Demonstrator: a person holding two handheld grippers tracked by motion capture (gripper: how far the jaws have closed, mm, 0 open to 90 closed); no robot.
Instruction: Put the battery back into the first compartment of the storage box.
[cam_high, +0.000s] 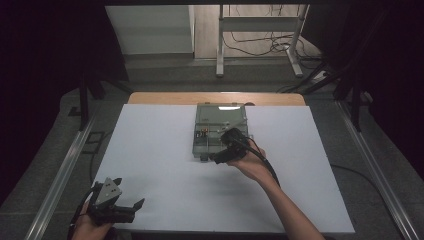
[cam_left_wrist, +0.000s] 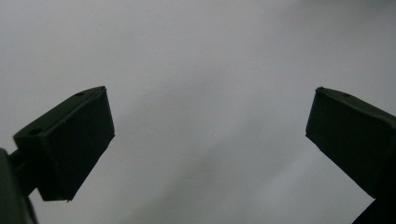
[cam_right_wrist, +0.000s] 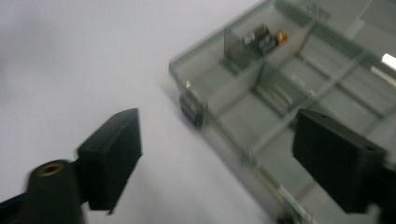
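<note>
A clear plastic compartment box (cam_high: 220, 127) lies at the middle back of the white sheet (cam_high: 160, 165). One of its cells holds small batteries (cam_right_wrist: 261, 39), and a dark latch (cam_right_wrist: 191, 109) sits on its near wall. My right gripper (cam_high: 216, 157) hovers over the box's front edge, jaws open with nothing between them; in the right gripper view (cam_right_wrist: 217, 154) they frame the box's wall and cells. My left gripper (cam_high: 131, 191) rests at the sheet's front left corner, jaws open and empty, and in the left gripper view (cam_left_wrist: 210, 135) bare white sheet lies beyond them.
A wooden table edge (cam_high: 215, 98) shows behind the sheet. Metal rails (cam_high: 60, 175) run along both sides. A white stand's legs (cam_high: 220, 55) and loose cables (cam_high: 270, 45) are on the floor at the back.
</note>
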